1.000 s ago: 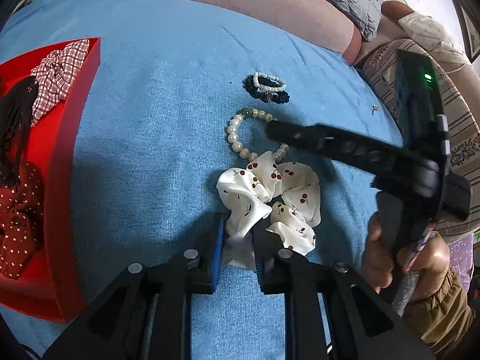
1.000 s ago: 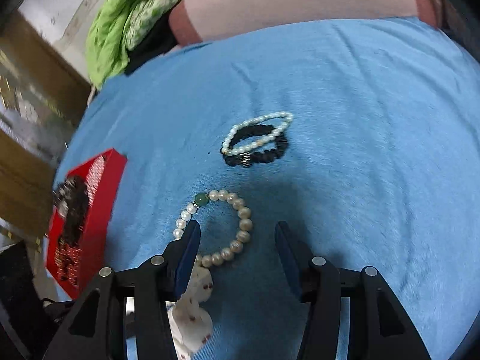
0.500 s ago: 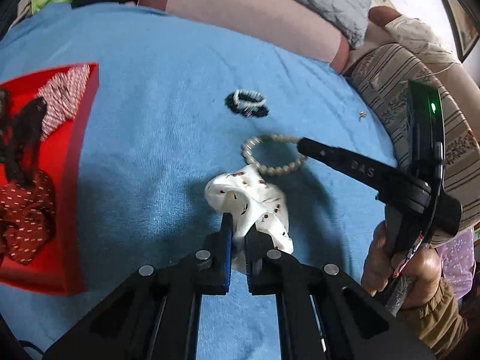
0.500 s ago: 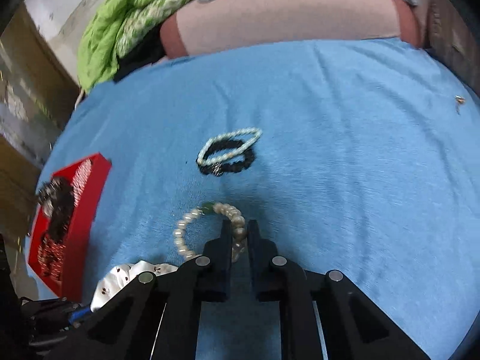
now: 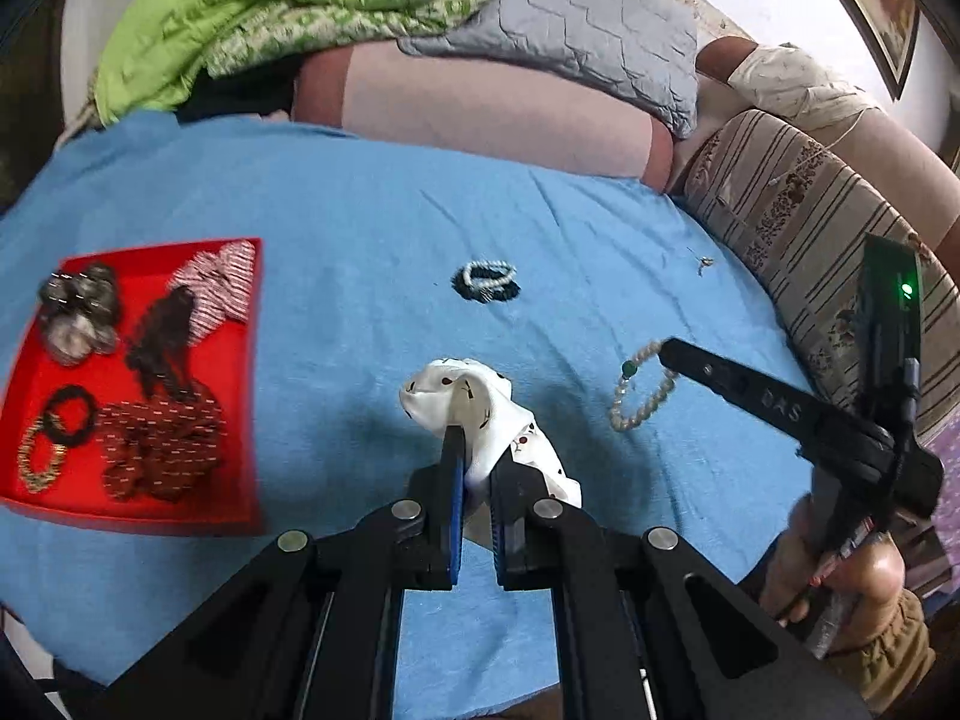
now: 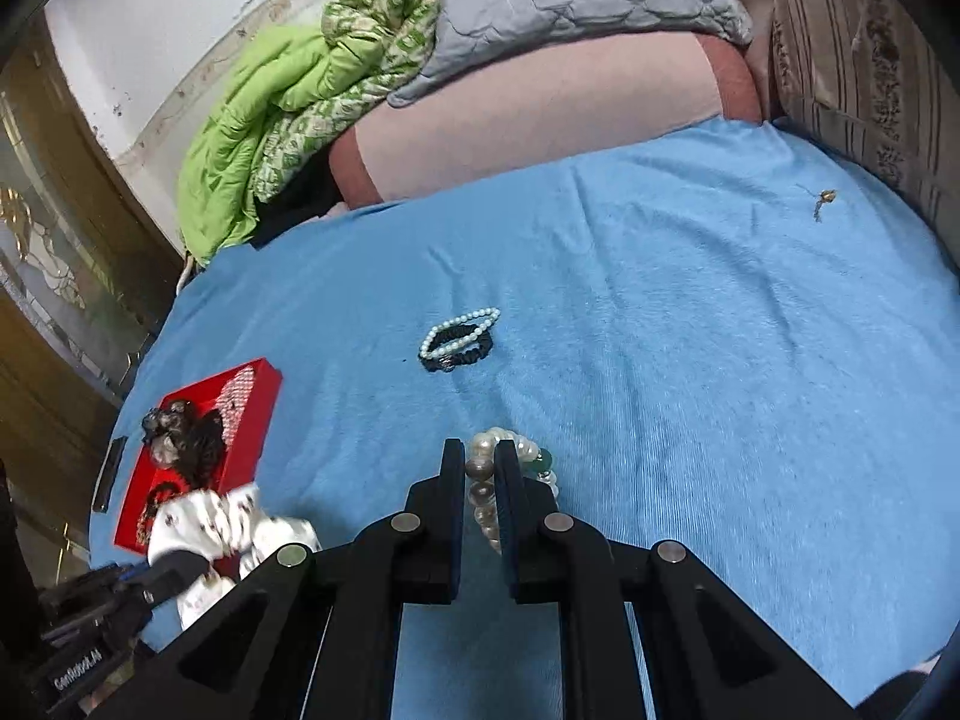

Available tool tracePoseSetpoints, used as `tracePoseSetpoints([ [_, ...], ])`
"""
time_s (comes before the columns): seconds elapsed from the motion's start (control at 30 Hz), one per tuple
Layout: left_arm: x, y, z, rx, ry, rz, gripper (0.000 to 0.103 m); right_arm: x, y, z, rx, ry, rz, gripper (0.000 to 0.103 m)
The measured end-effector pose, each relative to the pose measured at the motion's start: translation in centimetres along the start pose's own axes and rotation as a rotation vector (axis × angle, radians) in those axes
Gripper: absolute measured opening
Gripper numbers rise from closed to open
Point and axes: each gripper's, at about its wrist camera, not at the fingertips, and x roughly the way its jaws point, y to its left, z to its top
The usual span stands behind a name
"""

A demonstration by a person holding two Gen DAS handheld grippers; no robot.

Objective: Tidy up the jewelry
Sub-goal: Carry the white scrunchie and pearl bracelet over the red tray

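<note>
Pearl bracelet [image 6: 487, 483] with one green bead hangs clamped between the jaws of the right gripper [image 6: 480, 468], lifted clear of the blue bedcover [image 6: 690, 360]. The jaws have just closed on it, and beads show in the narrow gap between the two black fingers [image 6: 453, 480]. In the left wrist view the same bracelet [image 5: 642, 396] dangles from the tip of that gripper, which a person's hand [image 5: 840, 576] grips by its handle.

White scrunchie [image 5: 480, 414] printed with small cherries is pinched in the jaws of the left gripper [image 5: 474, 468], which are pressed together on its fabric, and it too is raised off the bedcover.

Farther back on the bedcover, a small pearl bracelet [image 6: 459, 324] lies overlapping a black bracelet [image 6: 462, 354]. At the left sits a red tray [image 5: 252, 372] holding several scrunchies and hair ties. A tiny metal piece [image 6: 823, 201] lies alone near the right edge. Pillows and a green quilt [image 6: 270, 138] are piled behind.
</note>
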Motion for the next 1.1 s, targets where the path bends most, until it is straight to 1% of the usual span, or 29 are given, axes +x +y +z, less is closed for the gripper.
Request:
tracePoseSetpoints([
  [0.13,-1.2,0.3,-0.5,-0.005,-0.023,0.026,0.007,-1.6,1.7,-1.5,-0.060,-0.011,-0.021,0.011],
  [0.4,-3.6,1.2,-1.2,-0.007,-0.071,0.076,0.007,-3.3,4.6,-3.2,-0.160,-0.031,-0.049,0.011],
  [0.7,-4.9,2.0,-1.3,-0.019,-0.109,0.122,0.007,-3.1,7.5,-4.6,-0.272,-0.018,-0.123,0.011],
  [0.83,-5.1,2.2,-1.3,-0.022,-0.119,0.157,0.007,-3.2,8.6,-5.2,-0.321,-0.022,-0.153,0.011],
  [1.1,-5.3,2.7,-1.5,-0.014,-0.135,0.237,0.007,-3.7,10.5,-6.1,-0.401,-0.051,-0.178,0.011],
])
